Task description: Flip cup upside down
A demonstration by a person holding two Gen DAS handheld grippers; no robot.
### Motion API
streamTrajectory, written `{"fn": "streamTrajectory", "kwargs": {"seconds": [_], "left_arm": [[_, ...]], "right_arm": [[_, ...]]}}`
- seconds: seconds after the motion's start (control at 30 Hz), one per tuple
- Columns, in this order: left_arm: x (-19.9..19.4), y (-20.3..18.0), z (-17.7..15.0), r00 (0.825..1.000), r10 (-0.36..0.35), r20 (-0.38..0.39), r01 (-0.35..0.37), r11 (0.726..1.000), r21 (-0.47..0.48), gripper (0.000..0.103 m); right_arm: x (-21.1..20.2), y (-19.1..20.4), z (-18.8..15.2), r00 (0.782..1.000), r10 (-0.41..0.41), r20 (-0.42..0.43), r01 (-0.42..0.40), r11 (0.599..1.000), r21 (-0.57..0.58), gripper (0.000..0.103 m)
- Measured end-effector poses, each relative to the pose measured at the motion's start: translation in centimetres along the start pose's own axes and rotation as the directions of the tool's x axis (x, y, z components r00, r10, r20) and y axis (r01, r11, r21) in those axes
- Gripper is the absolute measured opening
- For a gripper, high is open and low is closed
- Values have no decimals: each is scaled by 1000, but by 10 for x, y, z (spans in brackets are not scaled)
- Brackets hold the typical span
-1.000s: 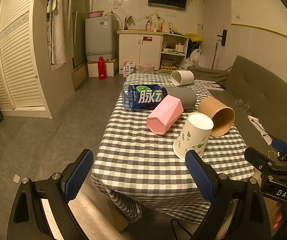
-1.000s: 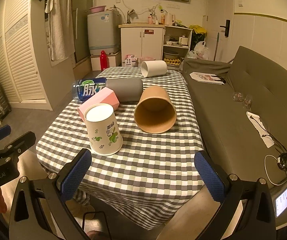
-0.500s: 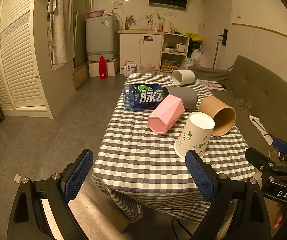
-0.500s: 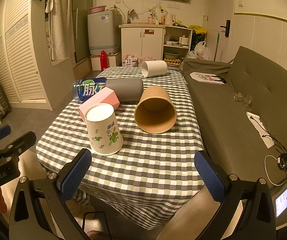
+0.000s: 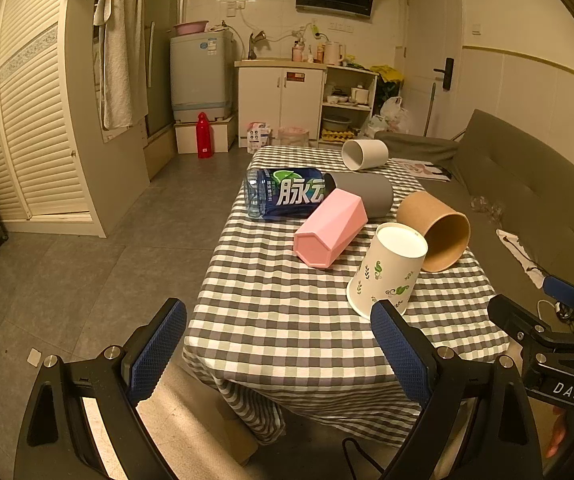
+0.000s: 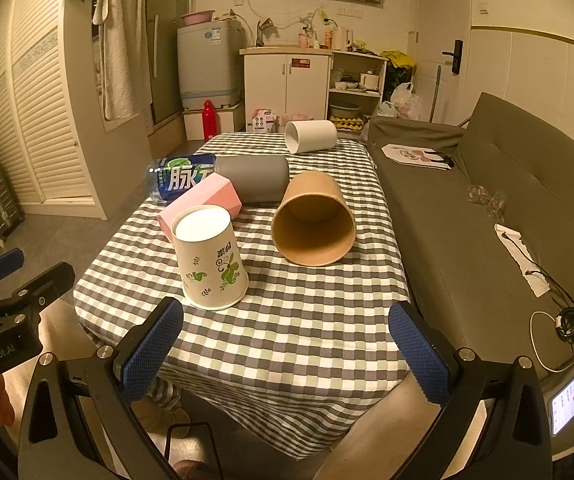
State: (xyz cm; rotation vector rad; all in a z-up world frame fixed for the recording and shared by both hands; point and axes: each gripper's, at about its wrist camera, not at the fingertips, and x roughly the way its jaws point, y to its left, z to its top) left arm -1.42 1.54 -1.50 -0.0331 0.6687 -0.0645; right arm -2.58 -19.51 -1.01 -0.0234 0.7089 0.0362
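A white paper cup with green leaf print (image 5: 387,270) (image 6: 209,258) stands upside down on the checkered table (image 5: 287,320) (image 6: 307,320), near its front. A brown paper cup (image 5: 435,230) (image 6: 313,220), a pink hexagonal cup (image 5: 329,226) (image 6: 201,204), a grey cup (image 5: 363,192) (image 6: 253,178) and a white cup (image 5: 365,154) (image 6: 311,136) lie on their sides. My left gripper (image 5: 279,344) is open and empty, before the table's near edge. My right gripper (image 6: 287,344) is open and empty over the near edge.
A blue labelled plastic bottle (image 5: 283,196) (image 6: 177,178) lies on the table's left side. A grey sofa (image 6: 487,220) runs along the right. Cabinets and a washing machine (image 5: 201,74) stand at the back. A cable (image 6: 559,328) lies on the sofa.
The left wrist view has drifted slightly; the table objects appear a little to the right. No cup moved. Both grippers stay open.
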Motion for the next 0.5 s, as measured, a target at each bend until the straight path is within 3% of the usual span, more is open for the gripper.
{"fn": "streamTrajectory", "kwargs": {"seconds": [0.5], "left_arm": [[0,0,-2,1000,3,-1,-3,1000,3,96]], "right_arm": [[0,0,0,1000,0,-3,0,1000,-1,103]]}}
